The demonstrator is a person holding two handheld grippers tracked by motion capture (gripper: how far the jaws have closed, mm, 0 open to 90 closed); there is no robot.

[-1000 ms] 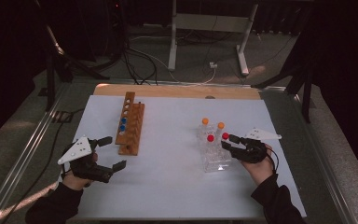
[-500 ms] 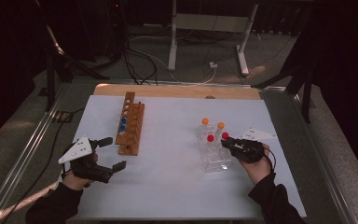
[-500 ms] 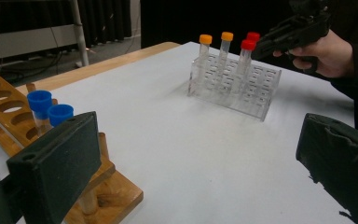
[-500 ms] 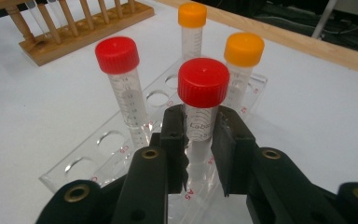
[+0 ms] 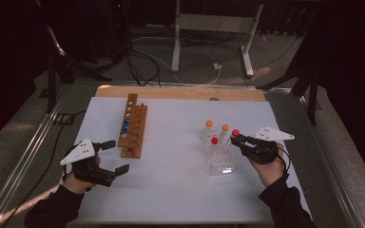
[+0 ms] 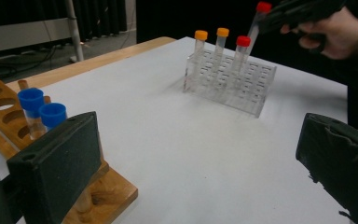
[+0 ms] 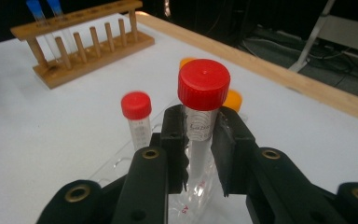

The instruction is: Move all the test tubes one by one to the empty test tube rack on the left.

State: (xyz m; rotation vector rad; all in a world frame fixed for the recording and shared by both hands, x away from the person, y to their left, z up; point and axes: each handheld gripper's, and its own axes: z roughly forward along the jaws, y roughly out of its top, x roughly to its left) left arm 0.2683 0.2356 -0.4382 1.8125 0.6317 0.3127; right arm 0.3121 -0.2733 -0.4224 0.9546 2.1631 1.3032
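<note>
My right gripper (image 7: 200, 120) is shut on a red-capped tube (image 7: 203, 84), gripping it just below the cap. It holds the tube (image 5: 235, 133) upright, lifted over the right end of a clear plastic rack (image 5: 221, 164). In that rack stand another red-capped tube (image 5: 214, 141) and two orange-capped tubes (image 5: 209, 123). Far off in the left gripper view, the right gripper (image 6: 303, 11) carries the raised tube (image 6: 254, 28) above the rack (image 6: 256, 88). My left gripper (image 5: 119, 155) rests open and empty, close to the near end of a wooden rack (image 5: 133, 128) with two blue-capped tubes (image 6: 30, 99).
A white mat (image 5: 171, 180) covers the table, with a wooden strip (image 5: 180, 92) along its far edge. Metal rails (image 5: 24, 161) run along the table's sides. Cables and a stand's legs (image 5: 209, 47) lie on the floor beyond.
The right gripper has moved in on the red-capped tube at the clear rack and lifted it a little. The left gripper has stayed where it was.
</note>
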